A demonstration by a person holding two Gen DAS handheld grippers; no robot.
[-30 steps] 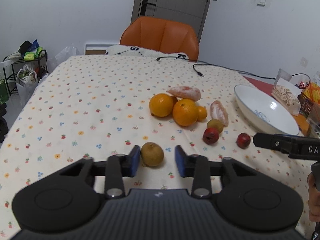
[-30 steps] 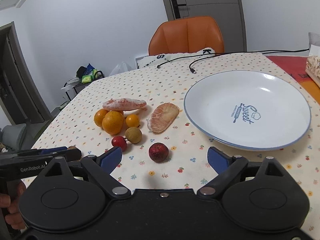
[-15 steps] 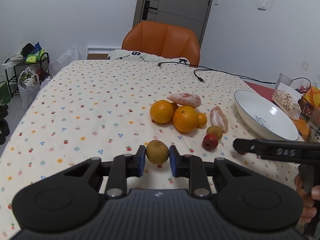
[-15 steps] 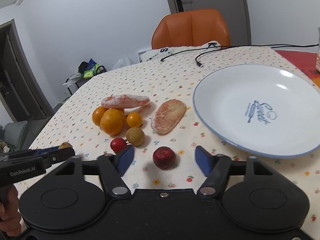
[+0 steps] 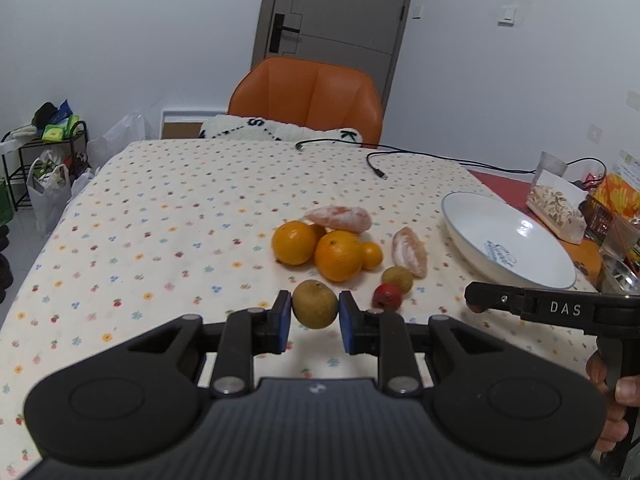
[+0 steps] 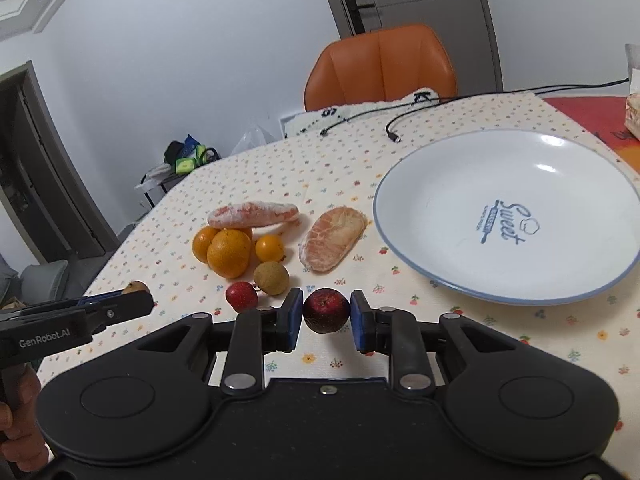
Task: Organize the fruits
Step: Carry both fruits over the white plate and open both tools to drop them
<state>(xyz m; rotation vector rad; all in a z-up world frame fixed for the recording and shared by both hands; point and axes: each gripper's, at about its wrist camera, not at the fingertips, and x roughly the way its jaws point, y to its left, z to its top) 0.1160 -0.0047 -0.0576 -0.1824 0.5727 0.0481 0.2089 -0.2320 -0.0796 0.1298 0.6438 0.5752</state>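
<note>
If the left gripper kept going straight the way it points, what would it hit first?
Probably the nearer big orange, just beyond the brown fruit held in the left gripper. Depth is uncertain.

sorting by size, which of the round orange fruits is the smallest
The small orange fruit, at the plate-side end of the orange cluster. It is clearly smaller than the two big oranges beside it and sits just behind the tan-skinned fruit.

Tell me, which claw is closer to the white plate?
The right claw. It grips a dark red fruit just short of the white plate, which lies ahead to its right. The left claw, clamping a brown fruit, sits farther off beyond the oranges.
</note>
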